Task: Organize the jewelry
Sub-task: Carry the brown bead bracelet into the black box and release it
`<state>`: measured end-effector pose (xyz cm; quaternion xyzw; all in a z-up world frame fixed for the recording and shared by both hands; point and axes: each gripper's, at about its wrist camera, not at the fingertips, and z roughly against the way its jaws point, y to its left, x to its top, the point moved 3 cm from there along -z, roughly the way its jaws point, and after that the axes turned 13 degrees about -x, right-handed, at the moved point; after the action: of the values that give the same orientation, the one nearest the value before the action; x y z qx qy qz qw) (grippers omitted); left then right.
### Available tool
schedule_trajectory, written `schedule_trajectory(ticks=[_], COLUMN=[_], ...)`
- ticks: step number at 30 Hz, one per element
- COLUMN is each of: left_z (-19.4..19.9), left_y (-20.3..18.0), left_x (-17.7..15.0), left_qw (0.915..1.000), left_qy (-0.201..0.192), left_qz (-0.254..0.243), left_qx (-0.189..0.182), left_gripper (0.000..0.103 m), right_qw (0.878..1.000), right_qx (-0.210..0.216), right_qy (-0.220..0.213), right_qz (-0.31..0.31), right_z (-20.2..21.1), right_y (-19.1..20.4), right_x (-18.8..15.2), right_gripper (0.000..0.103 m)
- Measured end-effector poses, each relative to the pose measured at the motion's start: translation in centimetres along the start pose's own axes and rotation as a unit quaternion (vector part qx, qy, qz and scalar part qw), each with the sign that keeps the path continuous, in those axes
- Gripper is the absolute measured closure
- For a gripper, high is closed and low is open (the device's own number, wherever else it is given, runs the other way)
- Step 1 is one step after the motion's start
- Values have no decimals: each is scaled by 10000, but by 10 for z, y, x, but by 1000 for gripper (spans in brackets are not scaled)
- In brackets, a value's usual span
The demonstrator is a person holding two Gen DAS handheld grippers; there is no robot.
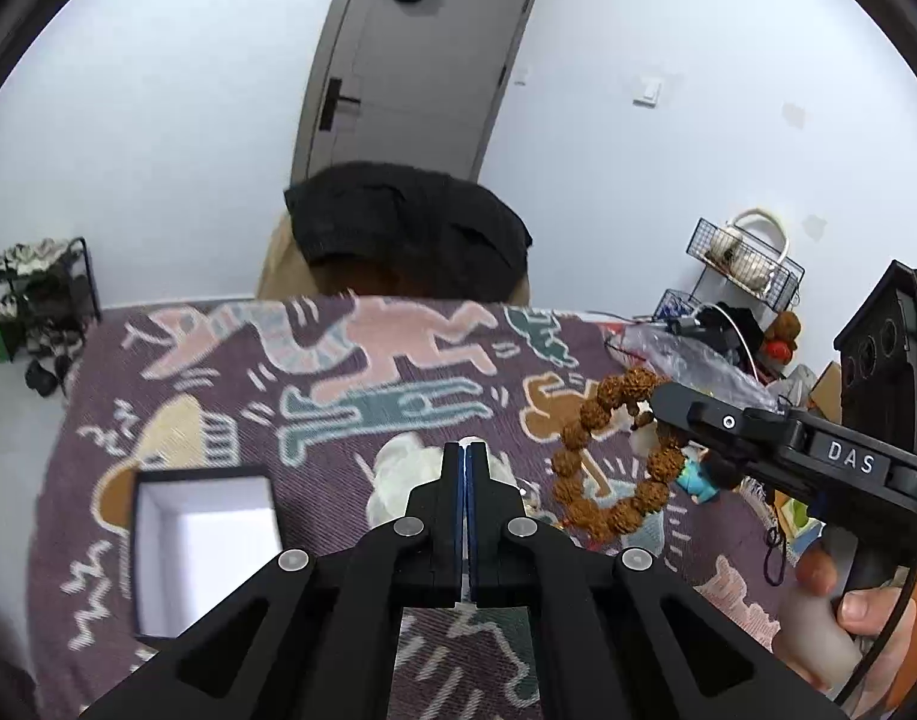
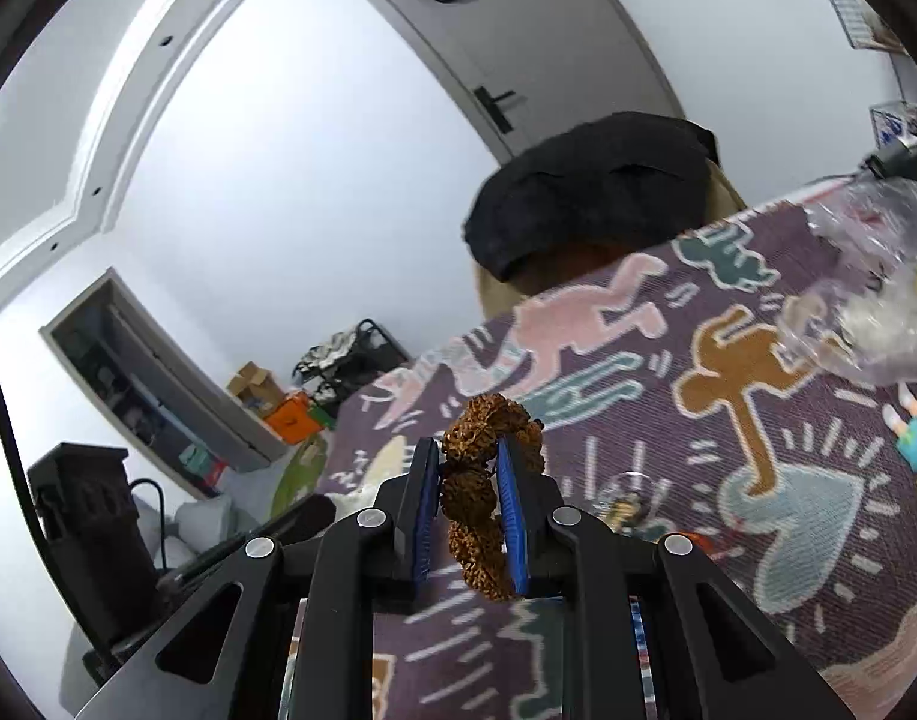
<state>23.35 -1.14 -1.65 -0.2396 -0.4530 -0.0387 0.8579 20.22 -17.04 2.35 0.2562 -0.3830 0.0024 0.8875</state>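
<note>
A purple cloth [image 1: 350, 420] with pink, green and brown figures covers the table. Behind the far edge is a chair with a black cover [image 1: 407, 228], and behind that a grey door [image 1: 422, 54] in a white wall. A black shoe rack [image 1: 41, 294] stands on the floor to the left. On the right side of the table lie a crinkly clear plastic bag [image 1: 680, 354], a wire basket [image 1: 743, 258] and a small blue toy [image 1: 695, 477].

The left gripper [image 1: 464, 450] is up above the cloth and points down a little. Its two blue-lined fingers [image 1: 455, 498] are pressed flat together with nothing between them. Something pale and white lies just past its tip, but it is too blurry to tell what it is.

The right gripper [image 2: 469, 468] is also up in the air, off to the right, and a hand [image 1: 860, 618] holds its handle. Its fingers are only a little apart and squeeze a brown bead bracelet [image 1: 614, 462]. The bumpy beads hang in a loop from the fingers, above the cloth and not touching it.

A box with a black rim [image 1: 203, 546] sits open on the cloth at the left. Its inside is white with nothing in it.
</note>
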Motion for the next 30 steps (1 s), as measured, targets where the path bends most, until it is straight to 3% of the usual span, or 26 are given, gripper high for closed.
schedule_trajectory(ticks=[12,25,27,30], left_z=[39,39,35,32], left_y=[36,112,123,137], left_x=[7,-25,-28,-36], left_qw=[9991,9930,9908,9882], left_qy=[-179,-39,82,273], left_qz=[98,739,911,1212], left_qx=[383,922,996,901], left_gripper=[103,102,99,69], right_qw=[9987,9959,9953,9943], right_qx=[383,380,387,408], right_qy=[112,586,654,722], right_qz=[332,577,603,668], right_z=[-3,-50,-56,-64], right_y=[48,86,91,100], right_x=[-6,-36,-40,-44], right_gripper=[82,82,82,82])
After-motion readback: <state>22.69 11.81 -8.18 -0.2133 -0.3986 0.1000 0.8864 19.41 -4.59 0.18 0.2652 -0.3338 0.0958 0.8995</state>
